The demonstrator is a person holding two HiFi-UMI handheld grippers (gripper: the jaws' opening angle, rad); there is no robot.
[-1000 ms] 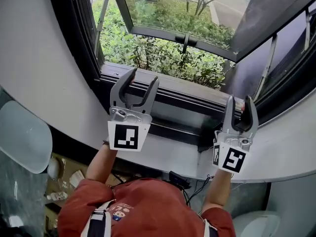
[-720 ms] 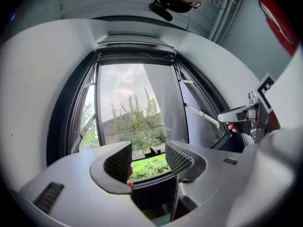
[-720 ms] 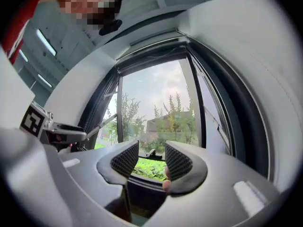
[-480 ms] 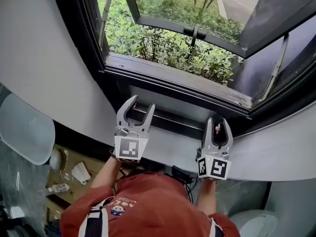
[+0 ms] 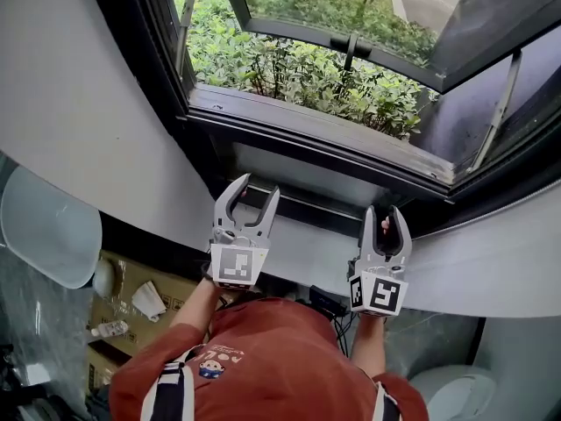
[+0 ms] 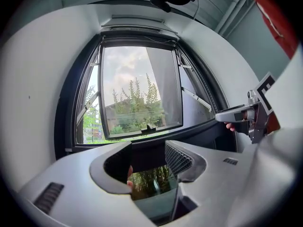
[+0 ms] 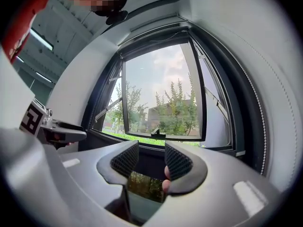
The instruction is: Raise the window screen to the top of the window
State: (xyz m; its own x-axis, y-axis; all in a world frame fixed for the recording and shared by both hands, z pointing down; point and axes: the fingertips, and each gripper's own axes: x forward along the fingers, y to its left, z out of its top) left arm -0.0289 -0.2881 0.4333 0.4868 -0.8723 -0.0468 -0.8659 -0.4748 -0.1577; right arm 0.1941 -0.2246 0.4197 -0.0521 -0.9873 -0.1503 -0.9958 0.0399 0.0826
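Note:
The black-framed window [image 5: 263, 108] stands with its glass sash [image 5: 346, 38] swung outward over green shrubs. A dark rail [image 5: 302, 204] runs along the foot of the frame; I cannot make out any screen mesh. My left gripper [image 5: 248, 196] is open and empty, its tips just short of that rail. Further right, my right gripper [image 5: 384, 217] is also open and empty, over the pale ledge [image 5: 491, 270]. In the left gripper view the jaws [image 6: 147, 150] point up at the window; the right gripper view [image 7: 151, 157] shows the same.
A grey curved wall [image 5: 79, 103] flanks the window on the left. Below it are a pale chair [image 5: 44, 226] and a cardboard box [image 5: 140, 296] on the floor. Sash stay arms [image 5: 500, 103] stand at the right side of the opening.
Both grippers have come down and back from the sill to the ledge below it. The left jaws no longer straddle the sill edge.

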